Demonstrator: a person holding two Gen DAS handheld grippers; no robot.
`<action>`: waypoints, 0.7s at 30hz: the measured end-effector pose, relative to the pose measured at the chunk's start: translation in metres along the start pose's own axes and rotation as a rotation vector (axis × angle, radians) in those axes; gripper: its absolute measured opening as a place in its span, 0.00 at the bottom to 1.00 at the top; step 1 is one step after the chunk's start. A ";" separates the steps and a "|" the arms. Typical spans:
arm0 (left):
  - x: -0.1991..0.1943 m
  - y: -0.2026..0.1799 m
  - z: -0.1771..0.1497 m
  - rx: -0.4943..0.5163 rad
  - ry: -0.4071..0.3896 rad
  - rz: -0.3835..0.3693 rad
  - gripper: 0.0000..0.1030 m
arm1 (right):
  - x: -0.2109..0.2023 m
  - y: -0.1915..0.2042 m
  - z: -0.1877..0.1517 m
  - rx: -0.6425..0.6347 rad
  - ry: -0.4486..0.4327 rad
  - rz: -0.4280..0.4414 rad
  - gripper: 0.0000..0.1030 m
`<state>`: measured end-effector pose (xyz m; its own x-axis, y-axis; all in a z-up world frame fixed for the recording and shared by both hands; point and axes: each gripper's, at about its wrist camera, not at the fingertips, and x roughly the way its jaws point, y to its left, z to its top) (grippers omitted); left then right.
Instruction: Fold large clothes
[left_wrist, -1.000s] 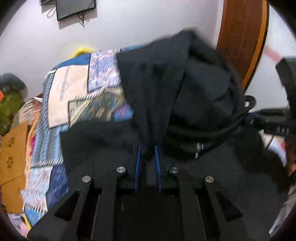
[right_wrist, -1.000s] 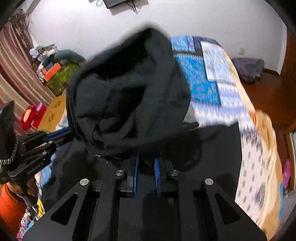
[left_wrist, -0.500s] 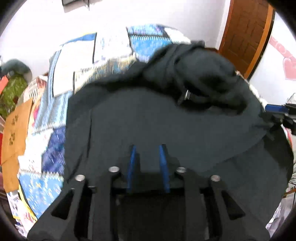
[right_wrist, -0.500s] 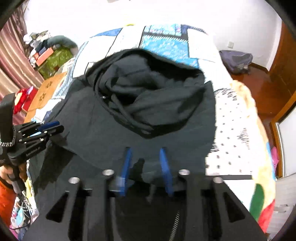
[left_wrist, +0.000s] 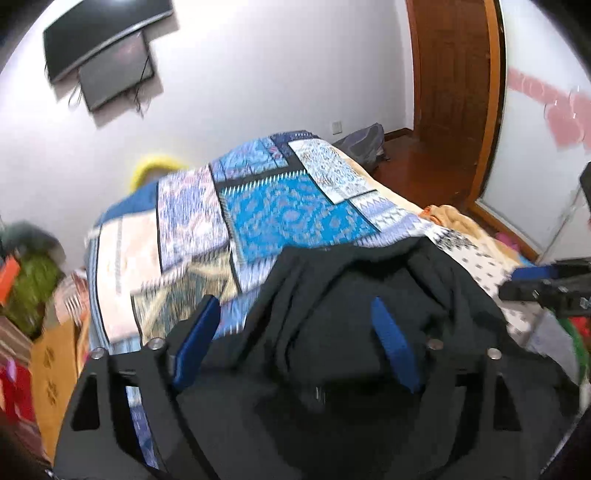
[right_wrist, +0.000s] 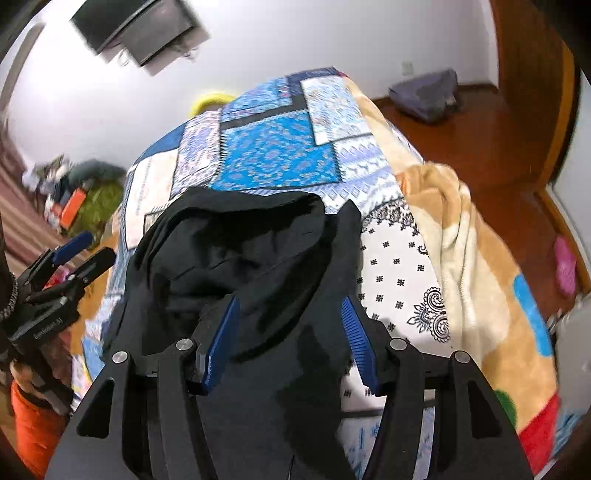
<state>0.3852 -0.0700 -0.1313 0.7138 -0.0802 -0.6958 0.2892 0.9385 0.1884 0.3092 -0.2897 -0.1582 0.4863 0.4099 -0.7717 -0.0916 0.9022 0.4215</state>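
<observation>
Black hoodie (right_wrist: 236, 258) heaped on patchwork bedspread (left_wrist: 288, 214), left gripper (left_wrist: 295, 332) and right gripper (right_wrist: 291, 325) both opening, empty, above it.

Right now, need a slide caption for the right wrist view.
Right tool opening over the black hoodie lying on the patchwork bedspread, nothing gripped.

Black hooded garment (right_wrist: 240, 266), rumpled, folded over, hood uppermost, on the patchwork bedspread (right_wrist: 273, 155).

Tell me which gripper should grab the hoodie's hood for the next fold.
Right, probably. The right gripper hangs over the black hoodie with its hood opening just ahead, jaws opening, nothing clamped. The left gripper, jaws also opening, sits nearer the hoodie's left edge.
</observation>
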 end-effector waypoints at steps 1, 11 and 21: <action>0.013 -0.008 0.006 0.030 0.012 0.007 0.82 | 0.003 -0.005 0.001 0.025 0.010 0.016 0.52; 0.101 -0.027 0.021 0.112 0.115 -0.008 0.59 | 0.064 -0.020 0.021 0.121 0.130 0.154 0.52; 0.064 0.021 0.012 -0.081 0.092 -0.064 0.08 | 0.080 0.006 0.041 0.059 0.109 0.120 0.10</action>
<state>0.4442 -0.0597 -0.1639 0.6327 -0.1134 -0.7661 0.2776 0.9567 0.0876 0.3835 -0.2567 -0.1975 0.3776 0.5289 -0.7600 -0.0903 0.8379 0.5383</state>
